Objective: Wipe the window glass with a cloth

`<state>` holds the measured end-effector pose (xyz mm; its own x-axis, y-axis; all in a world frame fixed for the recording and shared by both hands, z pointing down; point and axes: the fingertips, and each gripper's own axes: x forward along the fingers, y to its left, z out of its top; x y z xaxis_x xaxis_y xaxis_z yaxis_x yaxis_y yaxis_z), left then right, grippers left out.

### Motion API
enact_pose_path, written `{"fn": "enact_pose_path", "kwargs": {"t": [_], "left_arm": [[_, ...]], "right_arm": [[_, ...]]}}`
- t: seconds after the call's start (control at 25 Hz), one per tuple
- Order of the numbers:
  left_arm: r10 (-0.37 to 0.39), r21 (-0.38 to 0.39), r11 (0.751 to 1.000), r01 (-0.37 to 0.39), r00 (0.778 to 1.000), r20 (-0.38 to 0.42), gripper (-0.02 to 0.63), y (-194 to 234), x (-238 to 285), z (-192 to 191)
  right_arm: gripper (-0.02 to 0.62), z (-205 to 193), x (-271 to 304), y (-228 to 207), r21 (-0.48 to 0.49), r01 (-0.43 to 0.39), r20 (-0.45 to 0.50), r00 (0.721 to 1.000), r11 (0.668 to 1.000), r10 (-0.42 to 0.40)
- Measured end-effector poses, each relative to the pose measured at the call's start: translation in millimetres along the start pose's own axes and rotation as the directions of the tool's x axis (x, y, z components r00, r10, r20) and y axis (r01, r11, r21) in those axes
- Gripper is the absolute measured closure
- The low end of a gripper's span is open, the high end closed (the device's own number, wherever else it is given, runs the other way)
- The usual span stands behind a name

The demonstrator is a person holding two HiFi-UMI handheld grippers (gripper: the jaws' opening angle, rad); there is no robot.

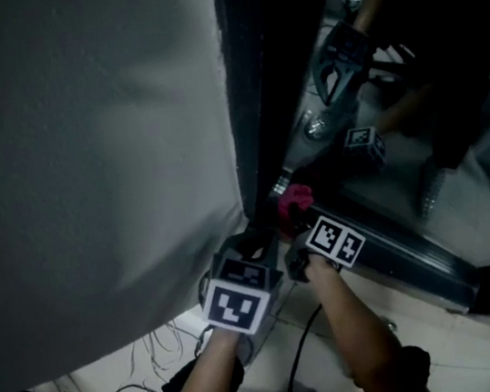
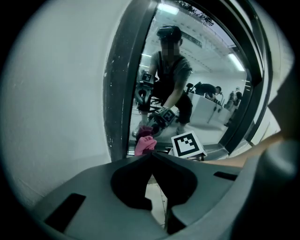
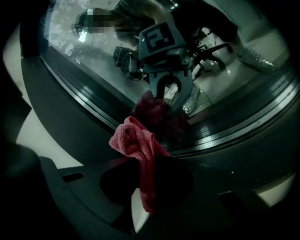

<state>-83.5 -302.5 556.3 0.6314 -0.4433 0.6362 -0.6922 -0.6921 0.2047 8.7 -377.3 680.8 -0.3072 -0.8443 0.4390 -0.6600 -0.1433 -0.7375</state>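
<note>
A pink cloth (image 3: 136,145) is bunched between the jaws of my right gripper (image 3: 143,161), which is shut on it and presses it against the bottom corner of the window glass (image 3: 93,51). The head view shows the cloth (image 1: 296,198) at the dark frame's lower corner, ahead of my right gripper (image 1: 298,228). My left gripper (image 1: 257,239) hangs just left of it, jaws closed with nothing between them. In the left gripper view the cloth (image 2: 144,144) lies beyond the closed jaws of my left gripper (image 2: 151,154). The glass (image 2: 197,84) mirrors a person and the grippers.
A pale wall (image 1: 81,152) fills the left. The dark window frame (image 1: 250,79) runs upright beside it, and its sill (image 1: 411,256) slants down to the right. Cables (image 1: 154,380) lie on the light floor below the wall.
</note>
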Motion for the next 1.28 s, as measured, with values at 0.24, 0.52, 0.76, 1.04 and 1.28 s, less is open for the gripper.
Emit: {"fn": "enact_pose_path", "kwargs": {"t": [0.24, 0.52, 0.76, 1.04, 1.28], "left_arm": [[0.012, 0.027, 1.0, -0.012, 1.0, 0.012, 0.606, -4, -3, 3], [-0.025, 0.056, 0.998, 0.019, 0.994, 0.102, 0.606, -26, -4, 32], [-0.083, 0.091, 0.994, 0.066, 0.976, 0.2, 0.606, -54, -26, 55], [-0.123, 0.177, 0.982, 0.073, 0.948, 0.293, 0.606, -96, -66, 103], [-0.164, 0.26, 0.964, 0.054, 0.891, 0.423, 0.606, -144, -121, 165]], "right_arm": [[0.557, -1, -29, 23, -0.066, -0.06, -0.027, 0.998, 0.996, 0.058], [0.557, 40, -83, 69, -0.212, -0.157, -0.003, 0.987, 0.964, 0.16], [0.556, 81, -153, 122, -0.31, -0.21, 0.096, 0.963, 0.927, 0.251], [0.555, 122, -240, 175, -0.403, -0.245, 0.204, 0.915, 0.882, 0.348], [0.554, 154, -316, 212, -0.495, -0.188, 0.288, 0.886, 0.849, 0.364]]}}
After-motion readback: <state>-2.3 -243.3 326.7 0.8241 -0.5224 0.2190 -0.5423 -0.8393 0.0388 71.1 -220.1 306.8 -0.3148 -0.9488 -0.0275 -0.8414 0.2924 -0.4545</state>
